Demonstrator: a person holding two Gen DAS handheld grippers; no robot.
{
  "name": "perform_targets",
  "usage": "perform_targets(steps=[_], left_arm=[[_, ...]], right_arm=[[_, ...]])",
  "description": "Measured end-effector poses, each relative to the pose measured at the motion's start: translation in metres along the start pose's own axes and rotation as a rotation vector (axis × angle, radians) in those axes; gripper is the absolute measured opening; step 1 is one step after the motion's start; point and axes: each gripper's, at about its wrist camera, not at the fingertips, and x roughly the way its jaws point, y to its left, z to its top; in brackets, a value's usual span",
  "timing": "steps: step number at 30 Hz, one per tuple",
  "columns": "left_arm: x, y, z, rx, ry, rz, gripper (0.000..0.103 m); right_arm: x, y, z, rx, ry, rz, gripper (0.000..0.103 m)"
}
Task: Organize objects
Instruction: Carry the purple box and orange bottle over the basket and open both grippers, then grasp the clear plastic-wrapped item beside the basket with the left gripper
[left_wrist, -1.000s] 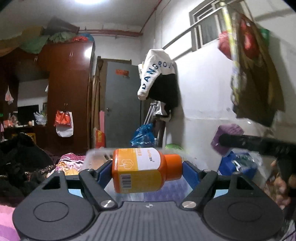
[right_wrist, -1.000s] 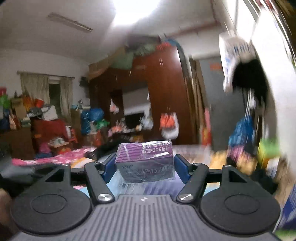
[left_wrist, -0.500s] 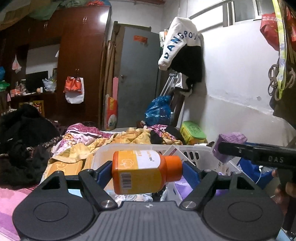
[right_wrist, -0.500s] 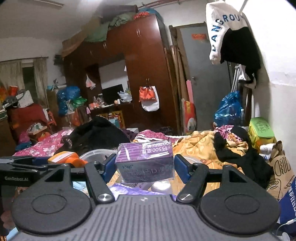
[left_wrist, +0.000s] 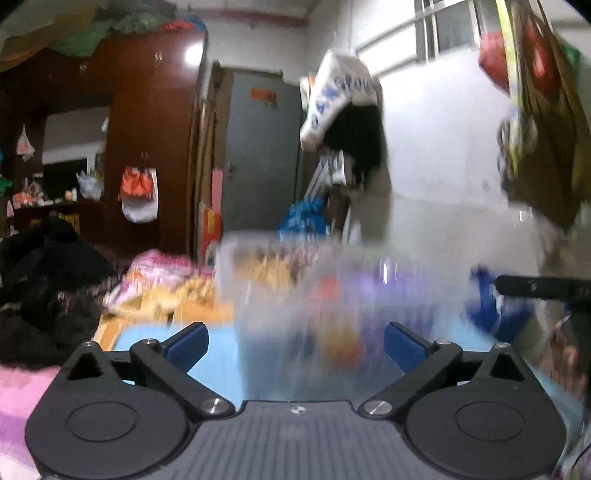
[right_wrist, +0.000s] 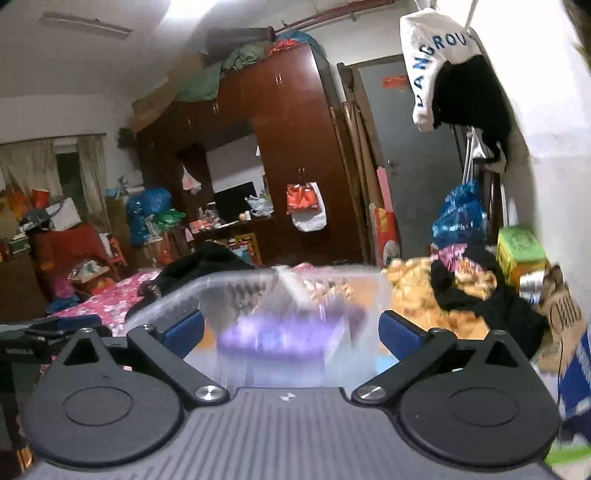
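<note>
Although both views are smeared by motion, the left gripper (left_wrist: 293, 341) is seen with its jaws spread wide and nothing between its blue pads (left_wrist: 186, 345); they have just been opening. An orange smear, probably the orange bottle (left_wrist: 338, 341), is seen inside the clear plastic basket (left_wrist: 236, 258), ahead of the pads and clear of them. The right gripper (right_wrist: 291, 328) is likewise released, its jaws having just been opening, with no pad contact. A blurred purple box (right_wrist: 273, 338) is recorded low inside the same basket (right_wrist: 221, 280). Beyond the basket, a dark wardrobe (right_wrist: 295, 147) is noted.
</note>
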Motion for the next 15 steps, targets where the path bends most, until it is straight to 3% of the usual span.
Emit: perform_targets(steps=[6, 9, 15], left_arm=[[0.030, 0.016, -0.030, -0.020, 0.191, -0.043, 0.099], [0.046, 0.015, -0.033, -0.004, 0.246, -0.091, 0.099], [0.063, 0.009, -0.044, 0.045, 0.318, -0.086, 0.097]], right_arm=[[0.007, -0.023, -0.061, 0.087, 0.259, -0.035, 0.103], [0.017, -0.026, -0.064, 0.085, 0.297, -0.023, 0.103], [0.036, -0.019, -0.079, -0.001, 0.369, -0.043, 0.098]])
